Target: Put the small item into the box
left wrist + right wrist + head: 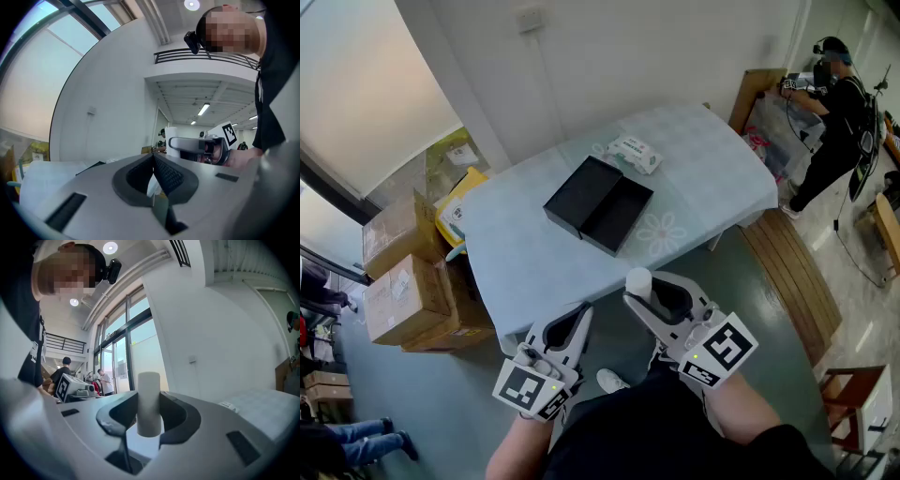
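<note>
Right then, the right gripper [148,411] was pinching the small white cylinder [149,390] upright between its pads, short of the table's [534,262] near edge. Beside it the left gripper [153,161] sat empty, jaws pressed together. The open black box [598,203] lay well apart on the table.

A pale-blue-clothed table [534,258] stands on grey-green floor [441,403], a white wall [609,66] just behind it. Left of the table, cardboard boxes [398,281] sit below a bright window [356,75]; right of it, wooden slats [792,281].
</note>
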